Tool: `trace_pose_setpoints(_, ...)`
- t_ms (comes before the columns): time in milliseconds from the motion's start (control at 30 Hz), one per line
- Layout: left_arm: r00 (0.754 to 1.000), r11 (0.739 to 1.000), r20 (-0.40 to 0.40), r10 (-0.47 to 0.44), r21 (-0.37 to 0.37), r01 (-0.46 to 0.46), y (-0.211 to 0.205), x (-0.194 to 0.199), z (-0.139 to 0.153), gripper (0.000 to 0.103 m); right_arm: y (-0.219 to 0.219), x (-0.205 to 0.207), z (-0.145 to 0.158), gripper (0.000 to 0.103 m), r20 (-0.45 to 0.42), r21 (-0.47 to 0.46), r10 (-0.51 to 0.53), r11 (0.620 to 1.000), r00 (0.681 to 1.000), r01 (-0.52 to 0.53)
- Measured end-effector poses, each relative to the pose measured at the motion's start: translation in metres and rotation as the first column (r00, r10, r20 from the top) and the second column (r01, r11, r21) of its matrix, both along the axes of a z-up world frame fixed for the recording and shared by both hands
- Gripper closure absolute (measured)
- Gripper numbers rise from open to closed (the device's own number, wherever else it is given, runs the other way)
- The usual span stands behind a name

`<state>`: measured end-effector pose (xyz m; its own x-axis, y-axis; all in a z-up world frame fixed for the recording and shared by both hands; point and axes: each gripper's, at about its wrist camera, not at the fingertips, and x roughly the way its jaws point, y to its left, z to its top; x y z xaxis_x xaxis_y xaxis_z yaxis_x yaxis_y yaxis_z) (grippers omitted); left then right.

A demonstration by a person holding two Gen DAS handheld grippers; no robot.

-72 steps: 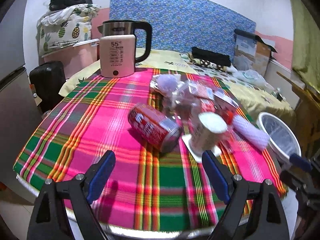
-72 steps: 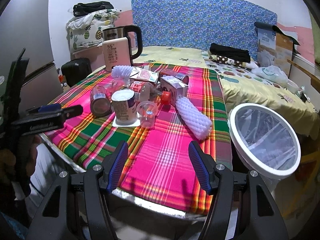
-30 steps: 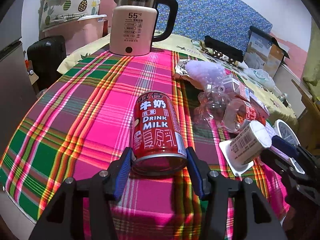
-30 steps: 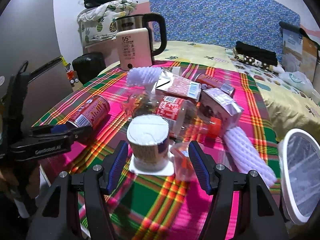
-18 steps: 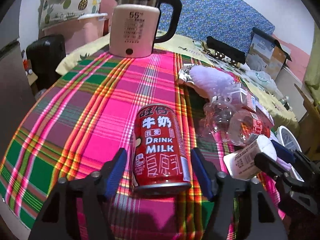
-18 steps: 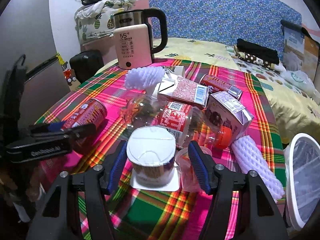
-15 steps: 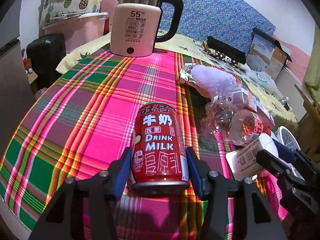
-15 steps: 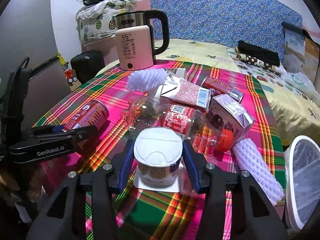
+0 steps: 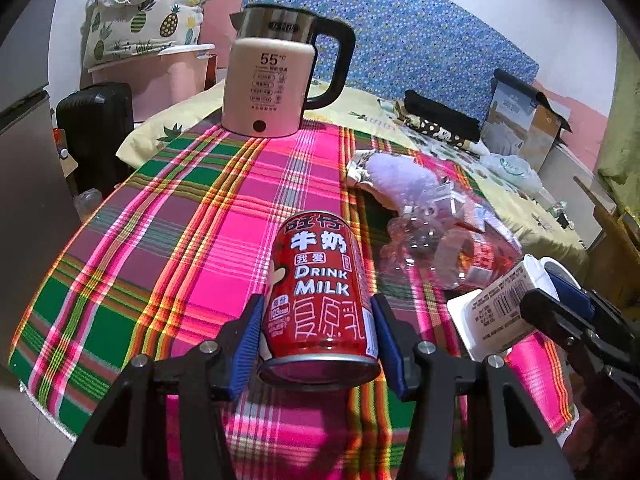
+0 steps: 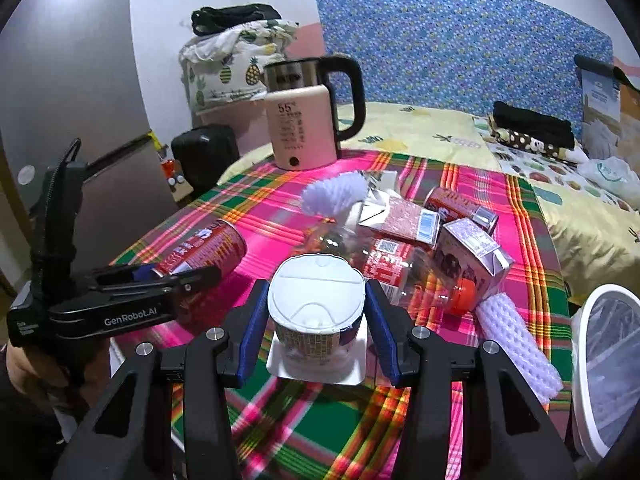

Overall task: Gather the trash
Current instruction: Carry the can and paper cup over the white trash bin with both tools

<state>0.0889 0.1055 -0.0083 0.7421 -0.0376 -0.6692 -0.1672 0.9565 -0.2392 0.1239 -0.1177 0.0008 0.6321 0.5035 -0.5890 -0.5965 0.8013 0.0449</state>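
Left wrist view: left gripper (image 9: 318,334) with blue-padded jaws clamped on the sides of a red milk can (image 9: 320,296), lying on its side on the plaid counter (image 9: 160,240), base rim toward the camera, "DRINK MILK" label facing up. Just right of the can, a crushed clear plastic bottle (image 9: 444,248) and white foam netting (image 9: 400,178). At far right, a white paper cup (image 9: 500,308) tilted between the other gripper's dark fingers. Electric kettle (image 9: 276,80) upright at the far edge.

Right wrist view: right gripper (image 10: 316,326) with jaws pressed to both sides of the white paper cup (image 10: 316,304), upright on a white square coaster (image 10: 320,364) on the counter. Behind it, the clear bottle (image 10: 400,268) with orange cap, a purple carton (image 10: 472,256), a pink carton (image 10: 400,216), a second red can (image 10: 460,204). White foam sleeve (image 10: 516,340) at right; beyond it, off the counter's edge, a white-rimmed bin (image 10: 592,320). At left, the left gripper (image 10: 180,276) closed on the red can (image 10: 208,248).
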Motion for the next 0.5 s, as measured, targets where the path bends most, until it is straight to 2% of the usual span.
trace_pose_setpoints(200, 0.999, 1.0, 0.035, -0.018, 0.017, 0.018, -0.011, -0.008, 0.017, 0.048, -0.01, -0.006, 0.012, 0.054, 0.033, 0.043, -0.011, 0.999, 0.999, 0.009)
trace_pose_setpoints(500, 0.995, 0.996, 0.063, -0.079, 0.033, 0.077, -0.039, -0.001, 0.033, 0.048, -0.049, 0.0, 0.022, 0.054, 0.043, 0.113, -0.112, 0.988, 0.993, 0.107)
